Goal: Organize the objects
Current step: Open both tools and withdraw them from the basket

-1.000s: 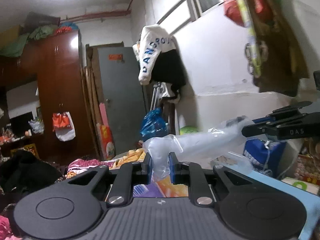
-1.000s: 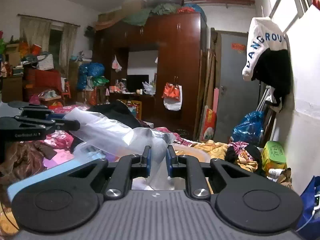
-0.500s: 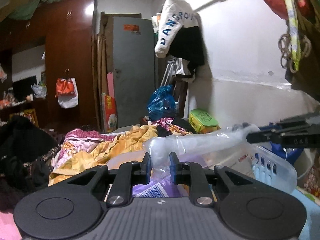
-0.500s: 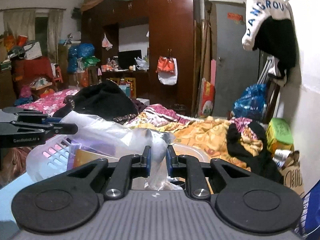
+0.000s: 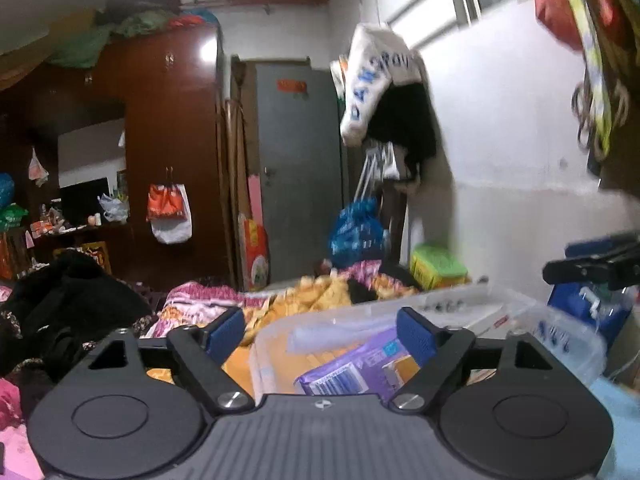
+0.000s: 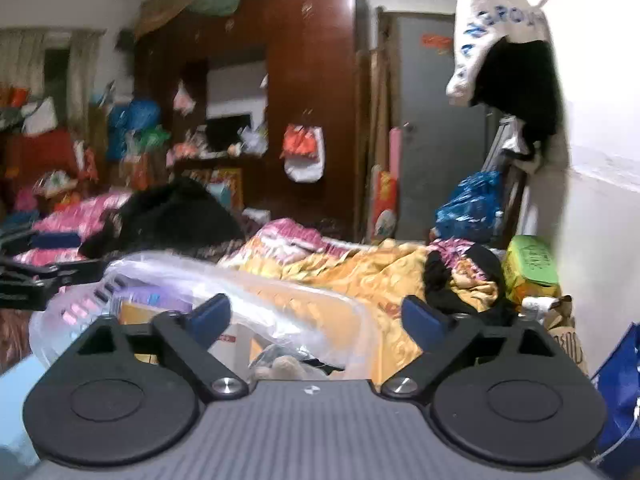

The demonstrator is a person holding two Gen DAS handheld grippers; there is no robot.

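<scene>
A translucent plastic basket sits right ahead and holds a purple package and orange packets. A clear plastic bag lies loose across the basket, seen in the left wrist view as the clear bag. My left gripper hangs over the basket, its jaws opening wide and its blue pads off the bag. My right gripper also has its jaws opening, the bag below them and untouched. Each view shows the other gripper at its edge: the right gripper and the left gripper.
Behind the basket spreads a bed with an orange quilt and a black clothes heap. A green box and a blue bag stand by the white wall on the right. A dark wardrobe and a grey door close the back.
Both grippers were shut on the clear plastic bag, stretched between them; now both stand wide open and the bag has dropped onto the basket. Both hands moved sideways and a little lower.
</scene>
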